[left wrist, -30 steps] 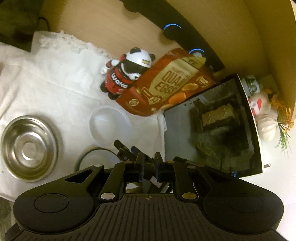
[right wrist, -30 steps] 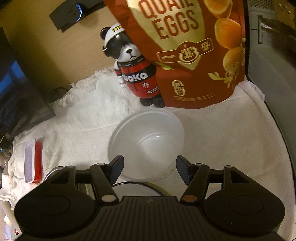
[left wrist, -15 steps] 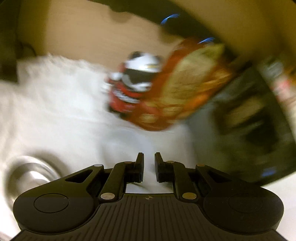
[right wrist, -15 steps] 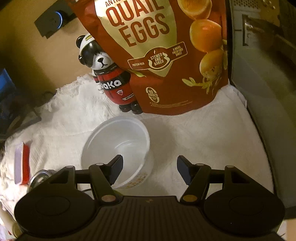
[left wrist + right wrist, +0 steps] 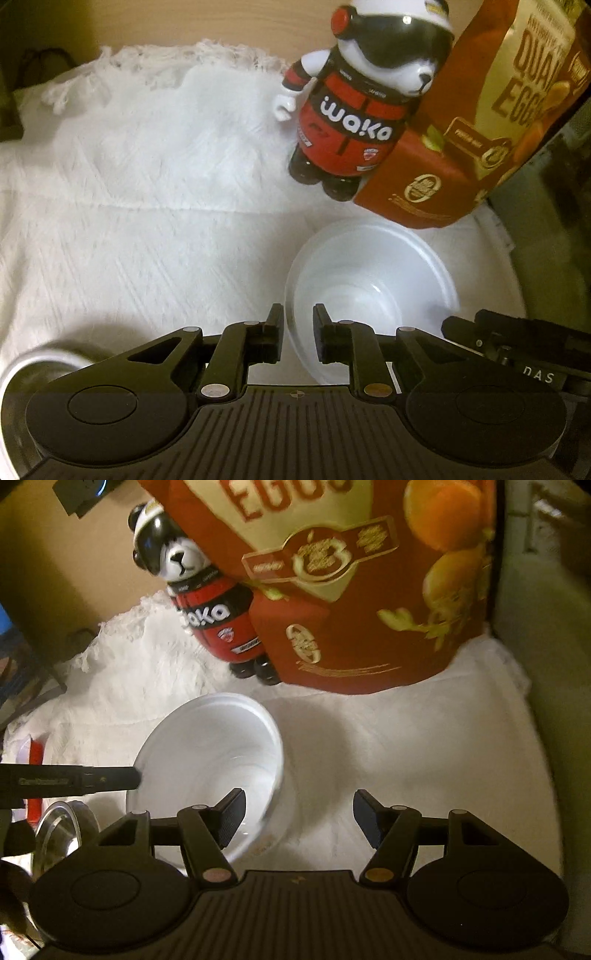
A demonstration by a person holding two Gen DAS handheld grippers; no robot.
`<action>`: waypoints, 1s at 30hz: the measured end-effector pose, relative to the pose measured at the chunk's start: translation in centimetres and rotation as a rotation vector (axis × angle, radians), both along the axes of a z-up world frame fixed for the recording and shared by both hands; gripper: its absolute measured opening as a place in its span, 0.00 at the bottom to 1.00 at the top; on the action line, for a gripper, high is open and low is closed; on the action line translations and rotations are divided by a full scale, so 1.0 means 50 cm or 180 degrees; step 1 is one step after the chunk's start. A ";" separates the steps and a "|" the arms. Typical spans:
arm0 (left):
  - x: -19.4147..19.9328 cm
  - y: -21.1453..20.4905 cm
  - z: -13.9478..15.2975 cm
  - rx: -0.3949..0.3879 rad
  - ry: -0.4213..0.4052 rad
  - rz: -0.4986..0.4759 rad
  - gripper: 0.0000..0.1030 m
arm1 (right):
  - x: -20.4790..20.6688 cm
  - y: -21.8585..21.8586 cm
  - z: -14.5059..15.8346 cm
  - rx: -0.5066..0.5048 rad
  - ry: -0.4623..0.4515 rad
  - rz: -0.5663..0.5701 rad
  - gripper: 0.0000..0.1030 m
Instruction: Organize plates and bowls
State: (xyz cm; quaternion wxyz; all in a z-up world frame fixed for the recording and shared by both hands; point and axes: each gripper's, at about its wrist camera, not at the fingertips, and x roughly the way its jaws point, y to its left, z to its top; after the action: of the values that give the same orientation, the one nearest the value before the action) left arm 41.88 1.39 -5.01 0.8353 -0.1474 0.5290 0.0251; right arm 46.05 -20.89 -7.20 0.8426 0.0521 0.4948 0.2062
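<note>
A smooth, round, translucent white plastic bowl (image 5: 369,291) sits on a nubby white cloth (image 5: 147,221), just before a glossy bear figure (image 5: 354,107) and red pouch (image 5: 461,147). The left hand-held gripper (image 5: 298,325), jaws just parting, straddles the bowl's rim without pinching; the right hand-held gripper (image 5: 298,823) stands half open, empty, its left finger inside the bowl. Bare cloth lies to the right.

Translucent white plastic bowl (image 5: 369,284), smooth and glossy, is seen just ahead of the jaws. Woven white cloth (image 5: 147,221) underneath looks rough, matt. Steel bowl (image 5: 61,830) left of the jaws is polished; snack bag (image 5: 369,590) beyond is shiny foil.
</note>
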 end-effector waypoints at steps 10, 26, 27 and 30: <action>0.065 0.005 -0.098 -0.0301 0.0326 0.0044 0.26 | 0.075 0.069 -0.097 0.0174 0.0536 0.0194 0.41; 0.012 0.024 0.107 -0.0497 -0.0338 -0.0147 0.24 | -0.010 0.037 0.128 0.0500 -0.0127 0.0087 0.39; -0.003 0.019 0.129 -0.0430 -0.0345 -0.0219 0.24 | -0.026 0.037 0.144 0.0506 -0.0155 0.0101 0.39; -0.048 0.007 0.167 -0.0342 -0.0279 -0.0391 0.28 | -0.083 0.039 0.182 0.0476 -0.0200 0.0186 0.39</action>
State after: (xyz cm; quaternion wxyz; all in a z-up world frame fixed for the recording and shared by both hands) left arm 39.49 1.76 3.32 0.8485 -0.1603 0.5006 -0.0611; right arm 41.92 -18.95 1.91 0.8451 0.0939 0.4526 0.2687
